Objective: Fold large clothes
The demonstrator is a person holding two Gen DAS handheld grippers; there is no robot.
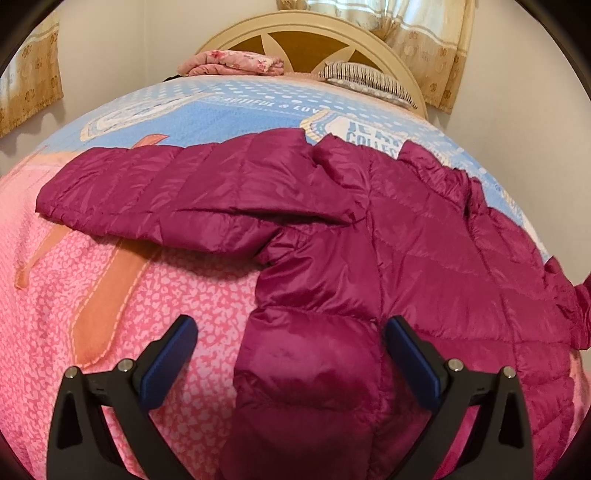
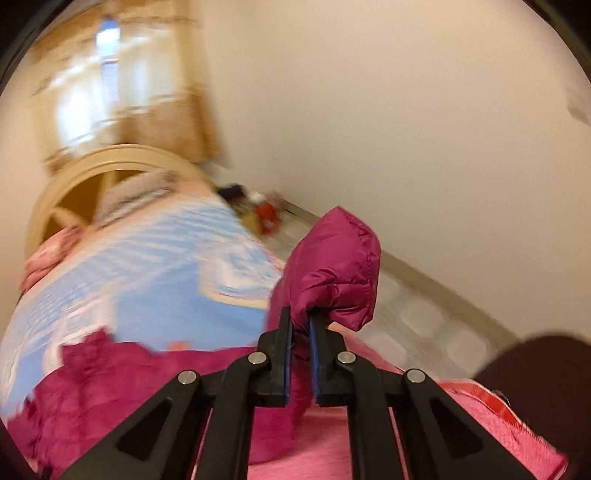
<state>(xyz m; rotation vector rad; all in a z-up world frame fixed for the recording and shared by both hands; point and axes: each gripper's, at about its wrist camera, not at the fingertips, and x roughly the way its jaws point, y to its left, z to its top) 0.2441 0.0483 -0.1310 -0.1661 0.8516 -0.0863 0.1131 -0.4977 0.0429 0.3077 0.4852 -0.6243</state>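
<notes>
A magenta quilted puffer jacket lies spread on the bed, one sleeve stretched out to the left. My left gripper is open, hovering just above the jacket's lower left edge, its blue pads on either side of the fabric. In the right wrist view my right gripper is shut on the cuff end of the jacket's other sleeve, lifted off the bed; the rest of the jacket lies blurred at lower left.
The bed has a pink and blue bedspread and a cream headboard. A folded pink blanket and a striped pillow lie at its head. Small items sit on the floor by the wall.
</notes>
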